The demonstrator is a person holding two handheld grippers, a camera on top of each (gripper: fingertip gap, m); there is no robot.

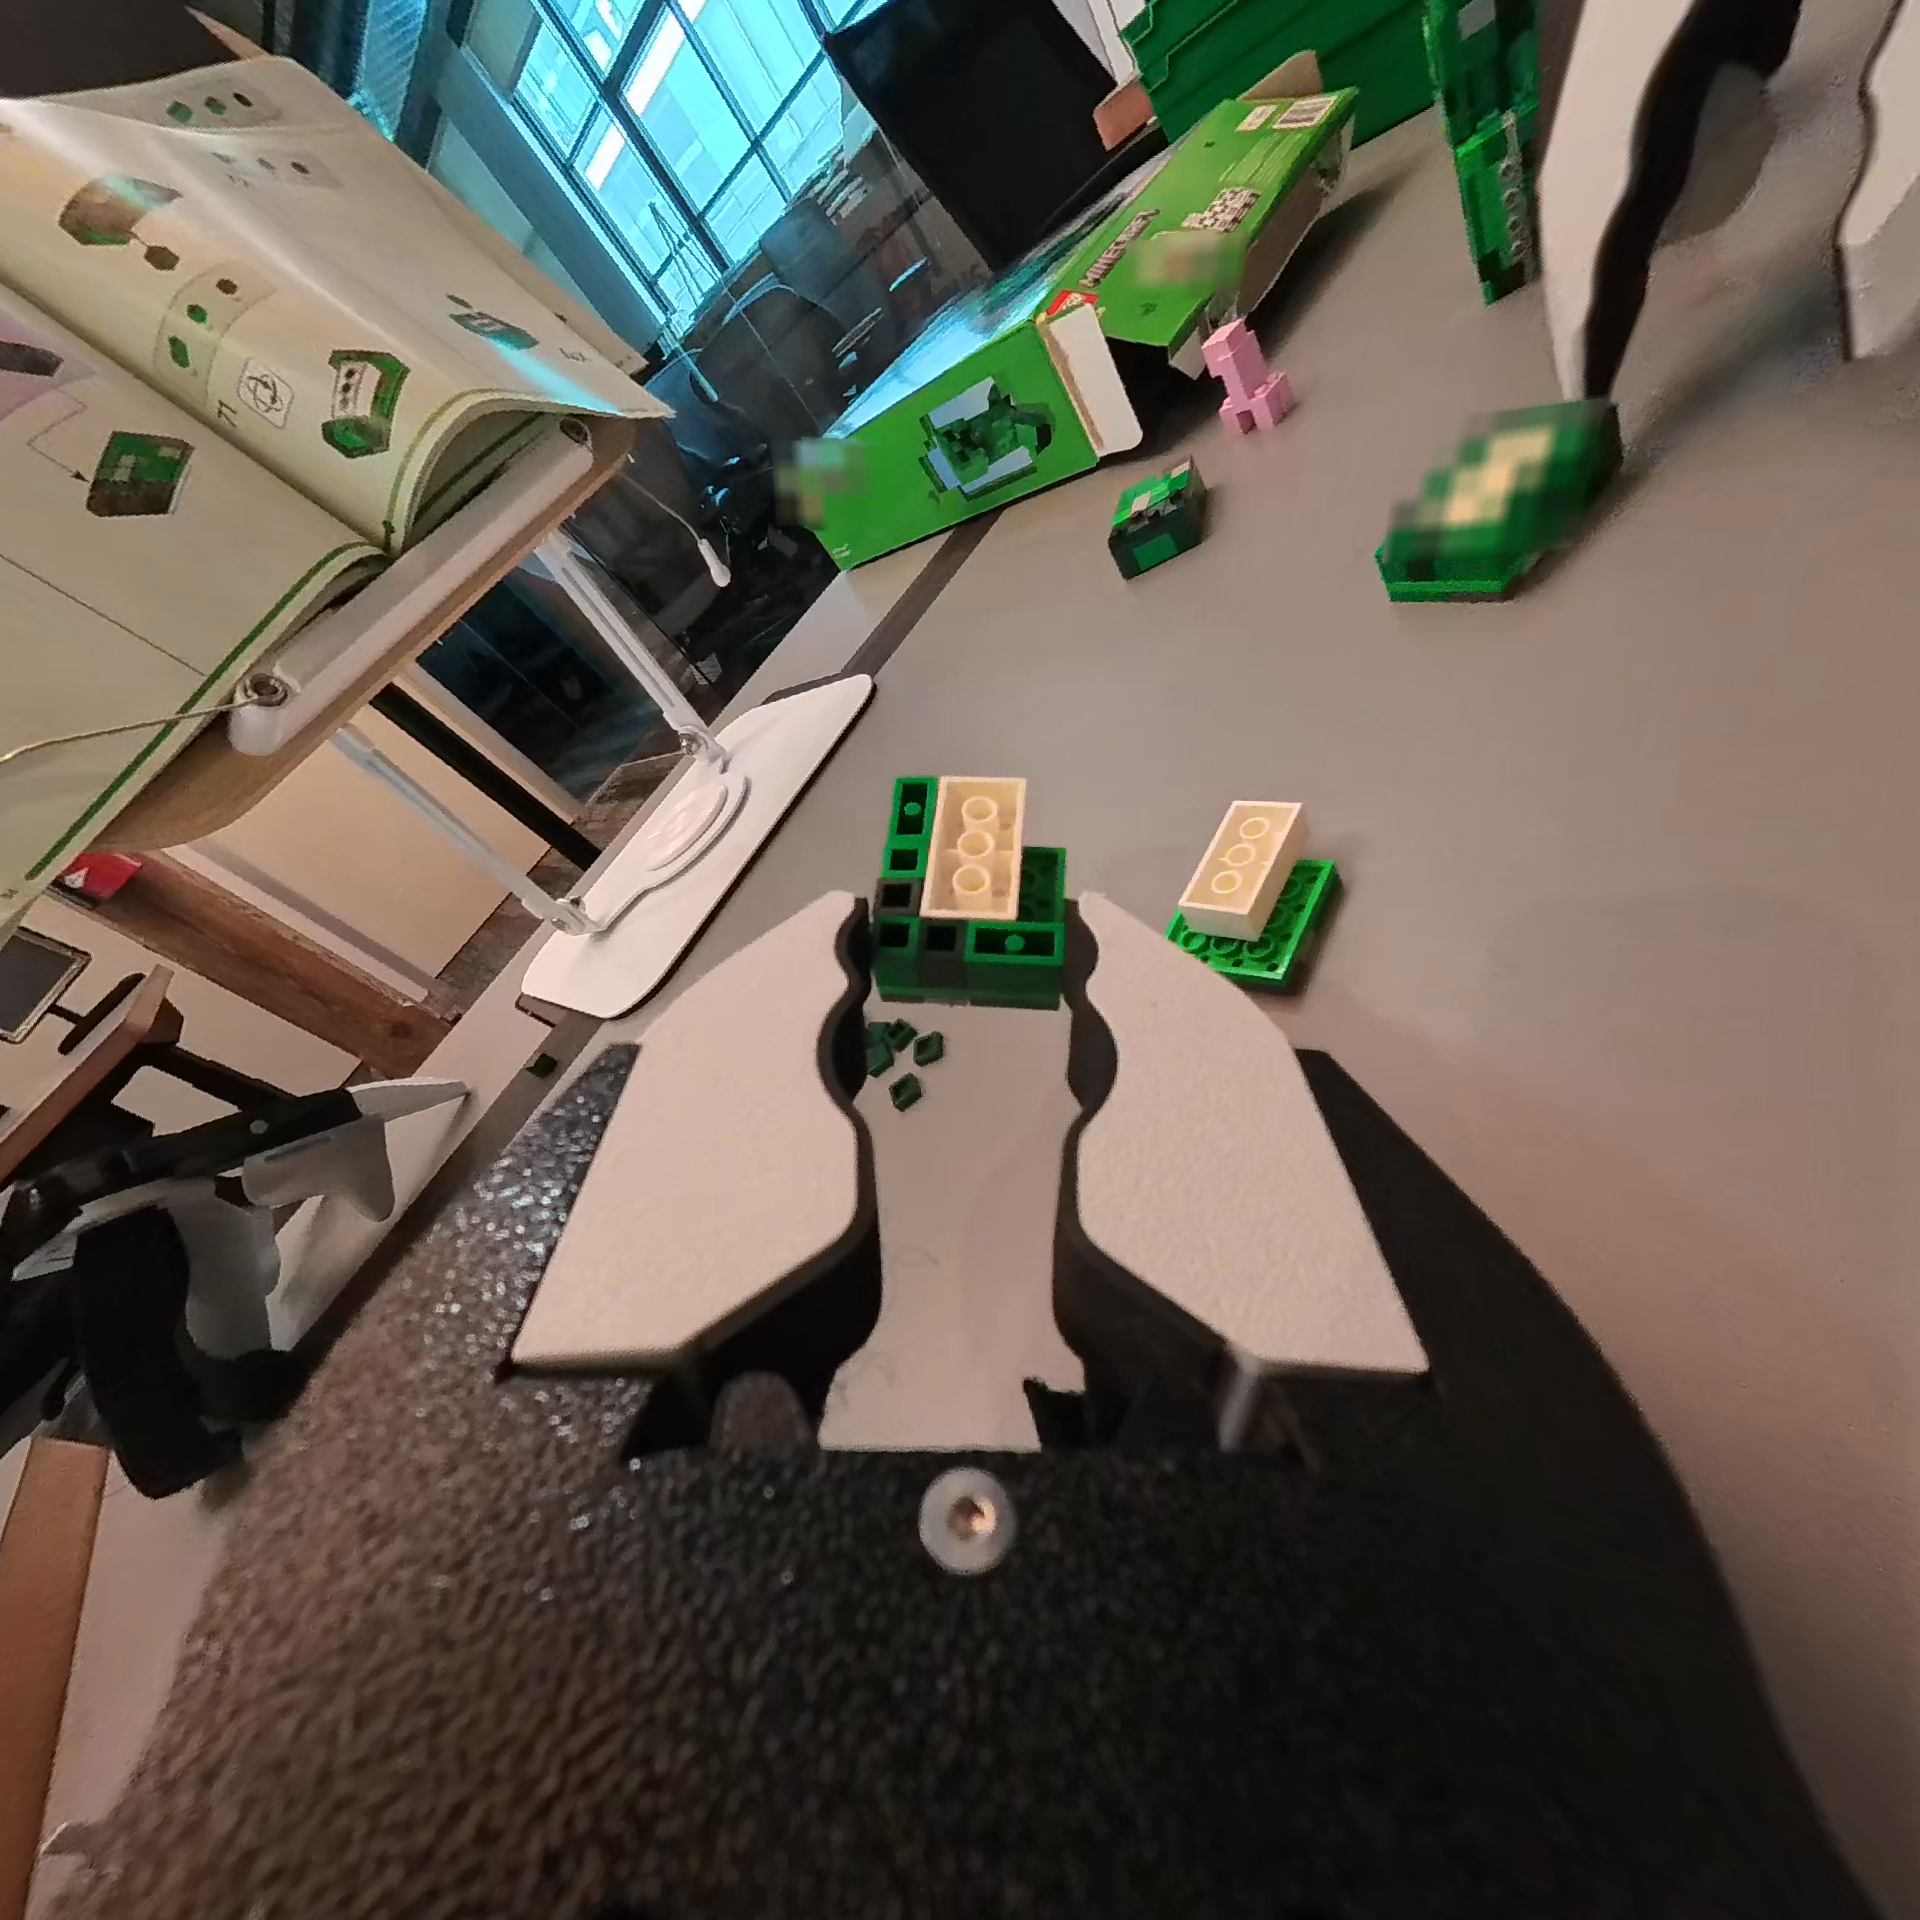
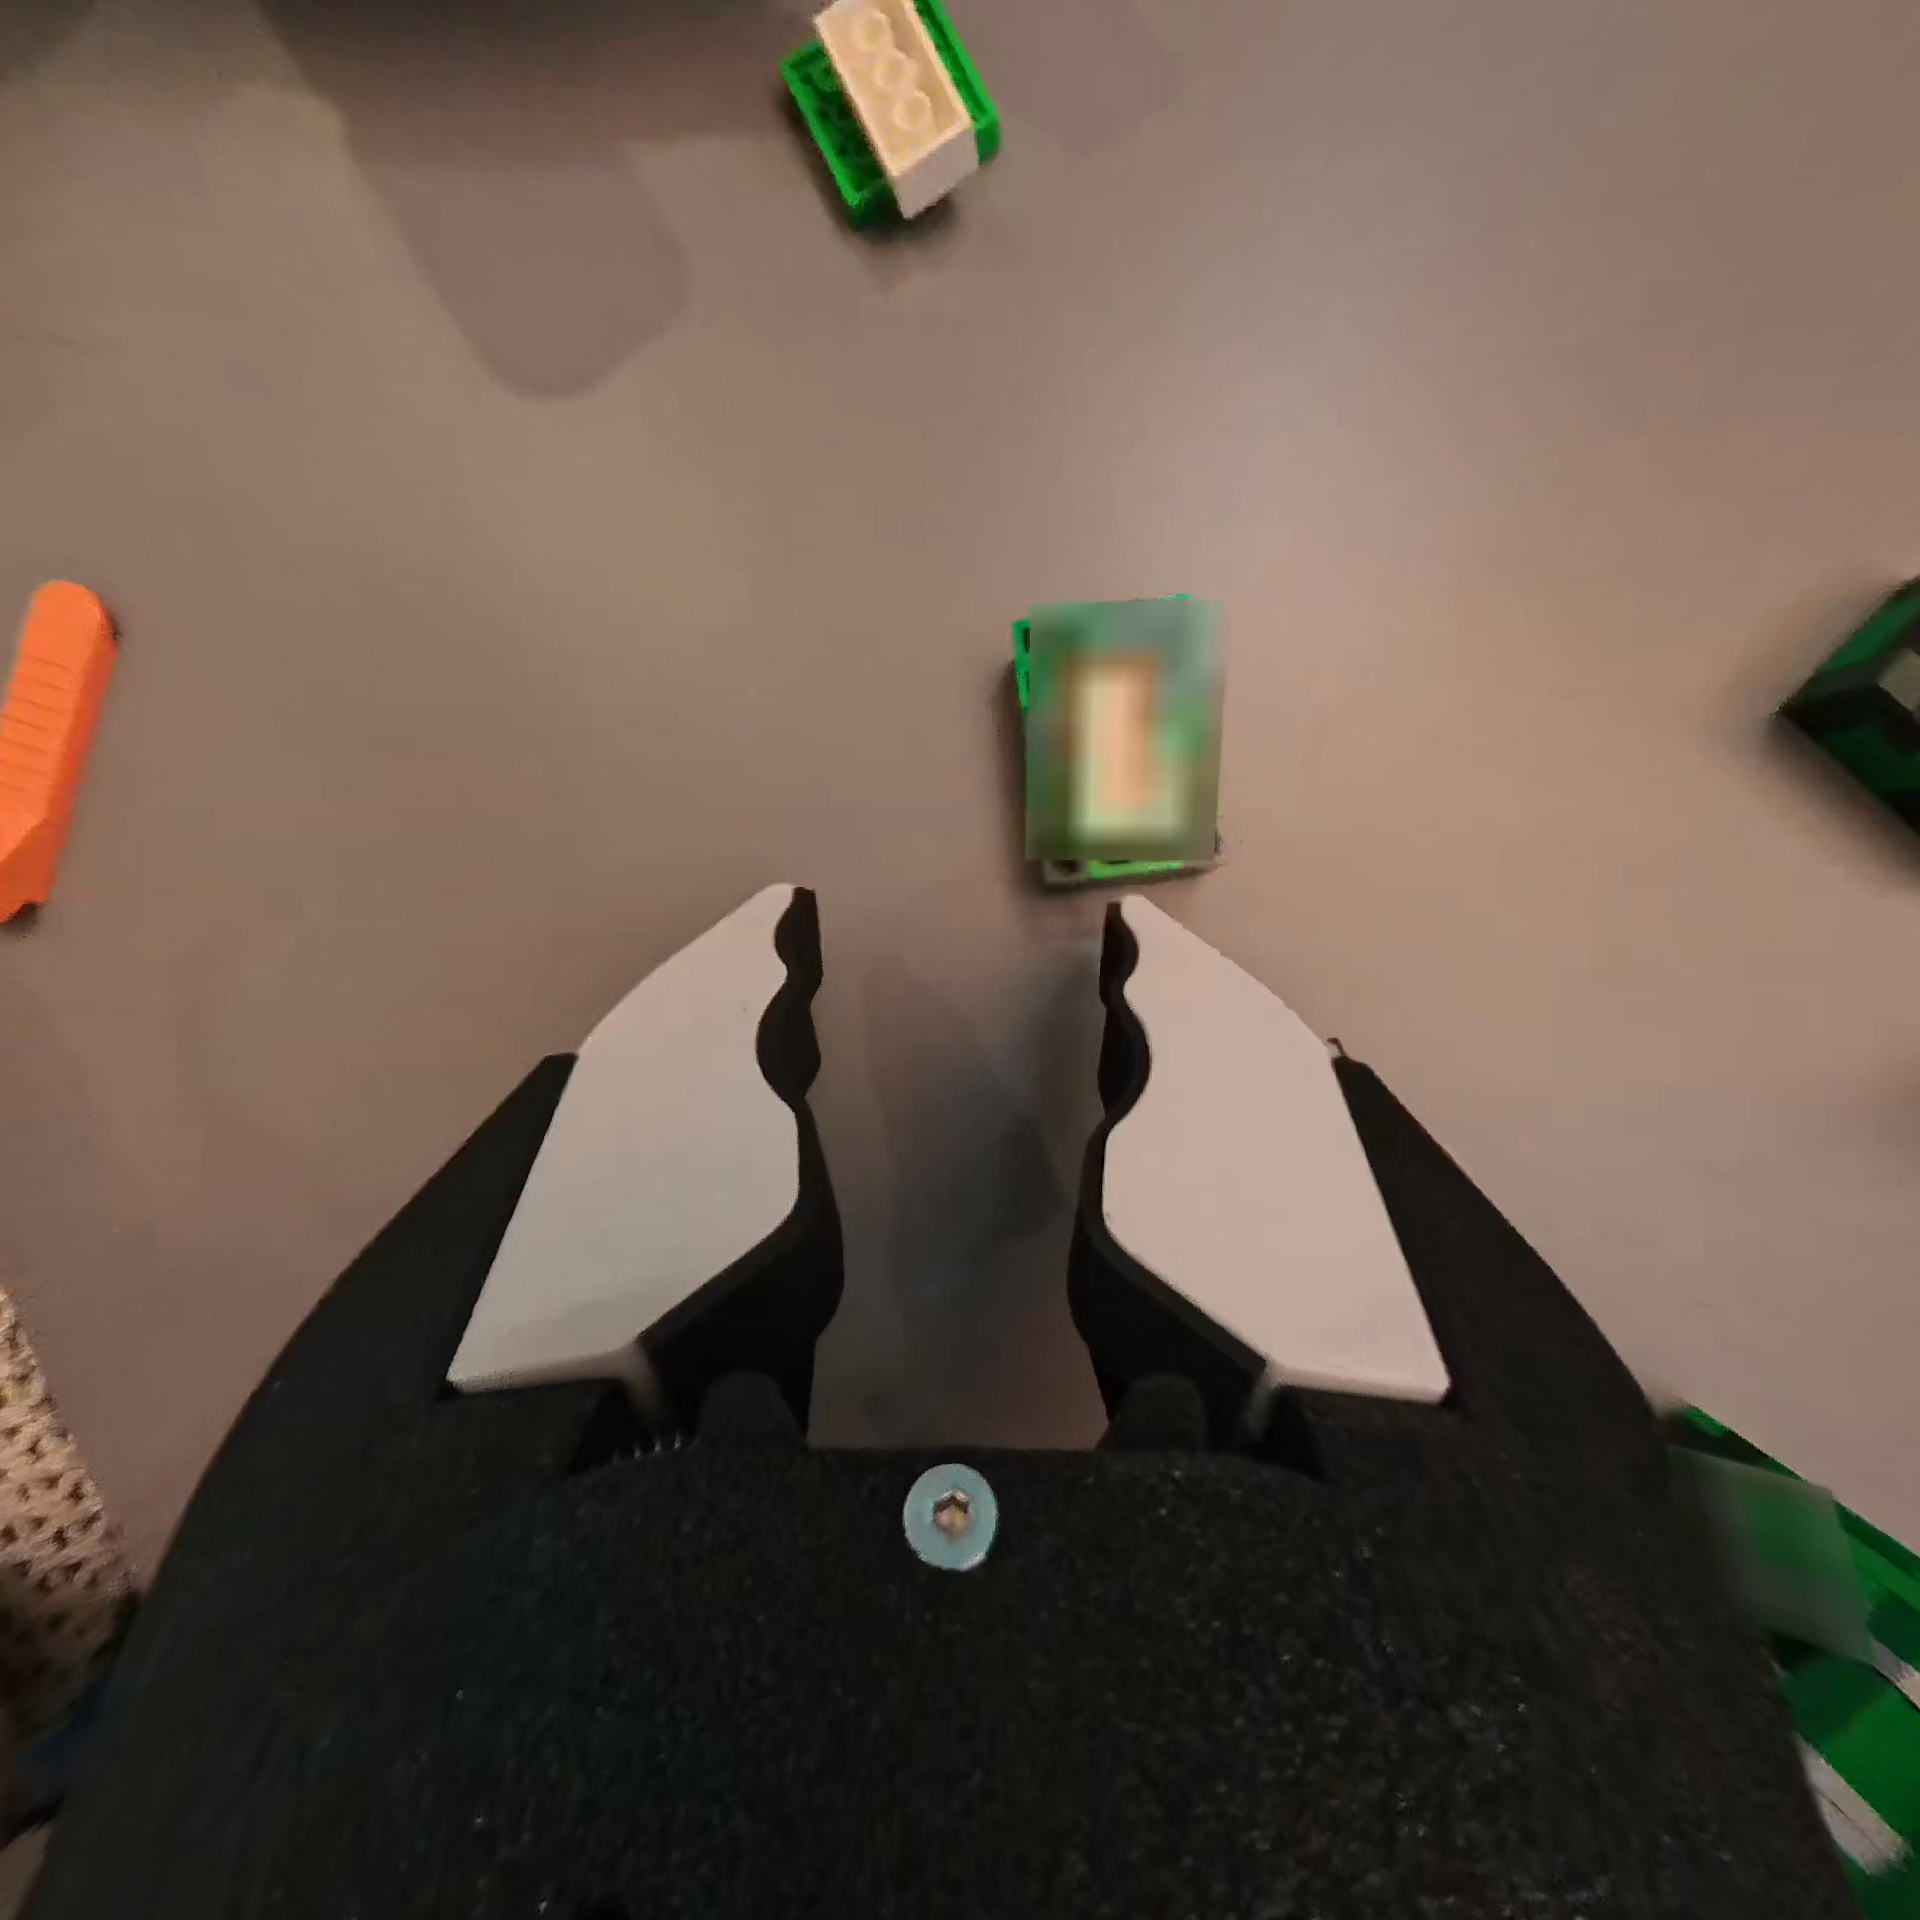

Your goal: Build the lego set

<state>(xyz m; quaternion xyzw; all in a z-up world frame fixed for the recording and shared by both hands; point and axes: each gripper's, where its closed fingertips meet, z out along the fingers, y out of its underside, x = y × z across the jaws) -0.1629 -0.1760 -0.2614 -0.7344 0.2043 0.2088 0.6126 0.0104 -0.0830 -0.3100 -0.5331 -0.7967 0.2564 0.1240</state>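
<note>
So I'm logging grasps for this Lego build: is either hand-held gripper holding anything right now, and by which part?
Nothing is held. The left hand-held gripper is open just short of the green block assembly; the right hand-held gripper is open over bare table.

We see daylight from the tall gridded window (image 1: 665,135) and soft shadows on the matte grey tabletop (image 2: 520,623). Wide-angle edges bend, and motion blur smears the right view.
</note>
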